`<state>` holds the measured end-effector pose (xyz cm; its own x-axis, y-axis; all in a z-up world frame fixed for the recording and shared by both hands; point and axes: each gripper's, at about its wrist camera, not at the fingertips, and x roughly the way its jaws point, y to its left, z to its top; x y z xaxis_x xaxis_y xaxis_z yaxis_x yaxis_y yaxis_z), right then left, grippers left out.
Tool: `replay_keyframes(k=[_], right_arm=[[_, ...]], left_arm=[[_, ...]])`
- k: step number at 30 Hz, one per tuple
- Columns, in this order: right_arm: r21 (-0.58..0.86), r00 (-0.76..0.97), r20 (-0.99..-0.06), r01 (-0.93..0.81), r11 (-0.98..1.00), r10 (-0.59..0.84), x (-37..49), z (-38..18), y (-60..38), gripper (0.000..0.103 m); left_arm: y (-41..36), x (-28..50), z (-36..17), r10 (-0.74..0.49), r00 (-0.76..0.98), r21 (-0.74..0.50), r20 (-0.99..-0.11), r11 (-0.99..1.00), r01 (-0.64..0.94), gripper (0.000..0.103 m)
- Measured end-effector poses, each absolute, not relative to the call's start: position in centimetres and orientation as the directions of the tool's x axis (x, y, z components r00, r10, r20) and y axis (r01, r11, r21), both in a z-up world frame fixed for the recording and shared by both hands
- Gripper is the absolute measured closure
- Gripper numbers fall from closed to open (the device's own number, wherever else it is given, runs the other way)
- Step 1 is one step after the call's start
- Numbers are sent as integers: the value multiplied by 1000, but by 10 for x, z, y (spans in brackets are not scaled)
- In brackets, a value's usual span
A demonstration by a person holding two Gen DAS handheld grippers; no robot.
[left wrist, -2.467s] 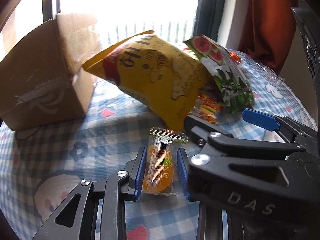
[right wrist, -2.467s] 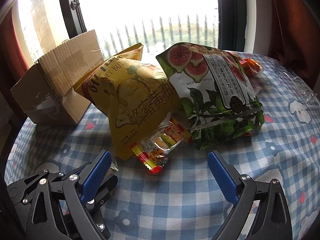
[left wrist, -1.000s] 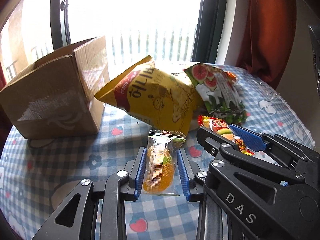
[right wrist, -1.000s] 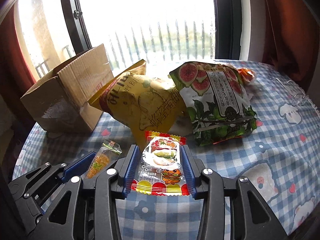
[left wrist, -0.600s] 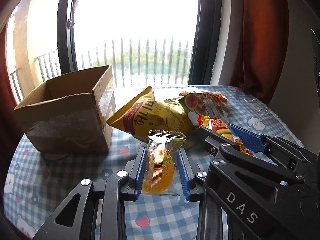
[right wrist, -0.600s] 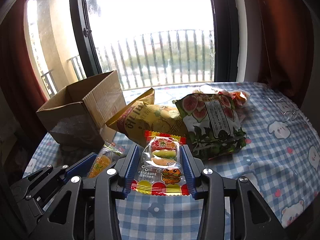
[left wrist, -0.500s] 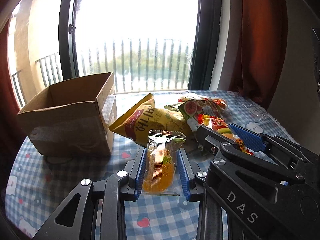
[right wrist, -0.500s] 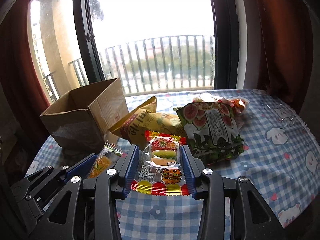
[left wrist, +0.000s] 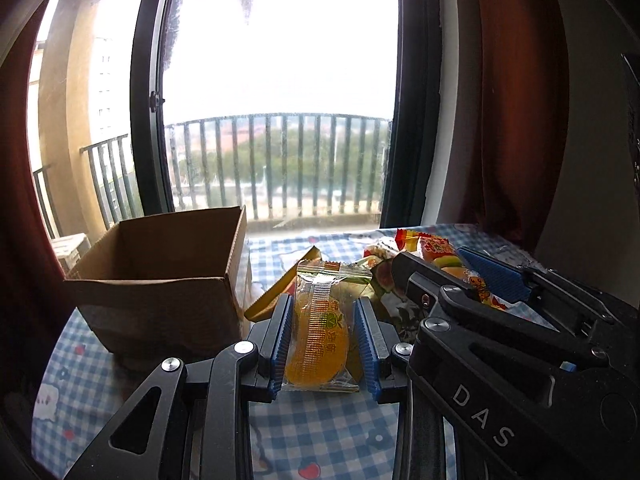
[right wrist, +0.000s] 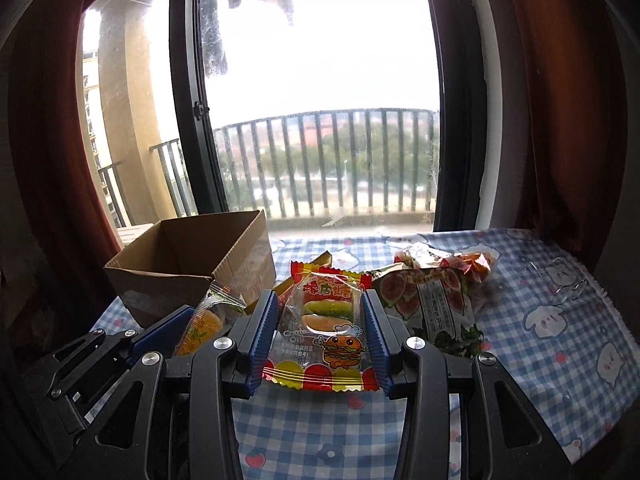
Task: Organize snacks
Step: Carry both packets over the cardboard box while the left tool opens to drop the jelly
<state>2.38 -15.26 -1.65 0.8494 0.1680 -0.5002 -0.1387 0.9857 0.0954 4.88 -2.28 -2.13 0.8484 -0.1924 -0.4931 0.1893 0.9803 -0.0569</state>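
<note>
My left gripper (left wrist: 323, 322) is shut on a small clear packet of orange jelly (left wrist: 318, 336), held above the table. My right gripper (right wrist: 320, 330) is shut on a burger gummy candy packet (right wrist: 322, 338), held up beside it. The right gripper shows in the left wrist view (left wrist: 460, 276) with the burger packet (left wrist: 440, 254). The left gripper and the orange packet (right wrist: 202, 326) show at lower left in the right wrist view. An open cardboard box (left wrist: 164, 280) stands on the table to the left, also in the right wrist view (right wrist: 192, 270).
A yellow chip bag (left wrist: 280, 290) and a fig-print snack bag (right wrist: 432, 300) lie on the blue checked tablecloth (right wrist: 560, 320) behind the grippers. Another orange snack packet (right wrist: 476, 262) lies behind the fig bag. A window, a balcony rail and red curtains stand beyond.
Both grippers have risen and tilted up with their packets, so the table and bags sit lower in view. The right gripper closed on the burger packet earlier.
</note>
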Motion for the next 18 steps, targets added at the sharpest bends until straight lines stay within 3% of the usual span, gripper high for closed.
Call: replay_keyframes(k=[18], right_arm=[[76,848,-453,-271,960,275,85,6,-87,57]], left_arm=[[34,103,-5,-89,881,-23,-464,996,89,72]])
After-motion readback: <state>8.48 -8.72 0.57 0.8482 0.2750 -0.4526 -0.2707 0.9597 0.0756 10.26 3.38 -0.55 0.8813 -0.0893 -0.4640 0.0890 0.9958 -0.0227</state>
